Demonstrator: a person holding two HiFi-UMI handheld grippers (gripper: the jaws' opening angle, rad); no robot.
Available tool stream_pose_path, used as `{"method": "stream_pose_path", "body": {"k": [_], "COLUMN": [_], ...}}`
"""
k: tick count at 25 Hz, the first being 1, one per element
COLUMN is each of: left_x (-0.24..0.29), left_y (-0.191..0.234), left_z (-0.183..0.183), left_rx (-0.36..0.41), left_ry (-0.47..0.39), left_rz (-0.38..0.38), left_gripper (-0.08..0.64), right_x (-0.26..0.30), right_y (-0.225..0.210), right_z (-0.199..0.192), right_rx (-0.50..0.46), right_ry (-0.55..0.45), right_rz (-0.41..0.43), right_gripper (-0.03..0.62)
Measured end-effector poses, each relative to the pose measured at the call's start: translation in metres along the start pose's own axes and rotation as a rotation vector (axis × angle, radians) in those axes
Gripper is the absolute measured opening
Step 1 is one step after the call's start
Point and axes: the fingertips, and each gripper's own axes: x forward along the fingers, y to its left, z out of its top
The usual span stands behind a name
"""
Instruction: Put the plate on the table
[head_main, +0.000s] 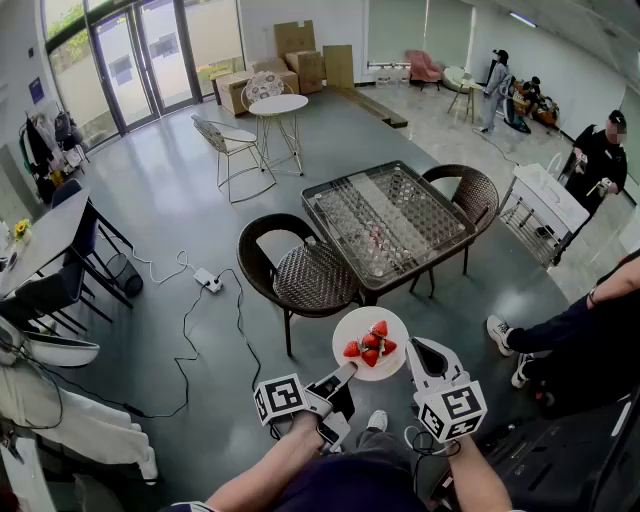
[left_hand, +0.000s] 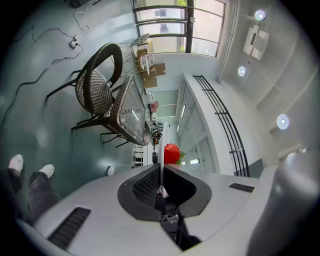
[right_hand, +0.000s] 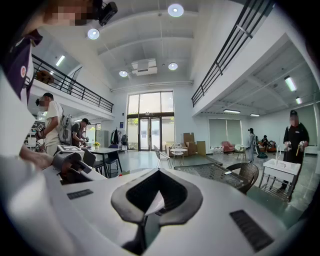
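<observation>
Head view: white plate (head_main: 352, 328) of strawberries (head_main: 372, 343) in the air above the floor, short of the glass-top table (head_main: 385, 220). Left gripper (head_main: 345, 372) at its near rim, right gripper (head_main: 420, 350) just beside.
Left gripper view: jaws clamped on plate rim.
Right gripper view: jaws together, empty.

1. Your head camera looks steeply down from above, with the left gripper (head_main: 342, 378) and right gripper (head_main: 420, 355) at the bottom edge and the table (head_main: 390, 215) mid-frame.
2. Your left gripper camera is rolled sideways, so the floor is at frame left. The plate (left_hand: 162, 165) runs edge-on close to the lens, and the same table is at upper left.
3. Your right gripper camera sits level, facing the distant glass doors (right_hand: 149, 134). That table shows at lower right.
</observation>
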Motion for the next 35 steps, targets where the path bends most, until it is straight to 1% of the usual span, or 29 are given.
{"method": "stream_pose_path", "body": {"k": [6,16,25,35], "left_x": [0.01,0.041,0.078,0.125], "left_y": [-0.003,-0.003,-0.004,-0.005], "left_z": [-0.002,-0.004,0.01,0.029], "left_rx": [0.0,-0.01,-0.009,0.002], "left_ry": [0.0,0.005,-0.015,-0.059], "left_rz": [-0.002,0.015,0.037,0.057], "left_gripper": [0.015,0.015,0.015,0.015], "right_x": [0.0,0.008,0.024,0.05], "right_y": [-0.007,-0.03,-0.072,-0.12], "right_z": [0.001,0.004,0.008,0.015], "right_rx": [0.011,0.002,0.008,0.014], "right_ry": [-0.006,-0.004,0.004,-0.009], "right_rz": [0.01,0.034,0.043,0.083], "right_gripper": [0.005,0.005,0.005,0.005]}}
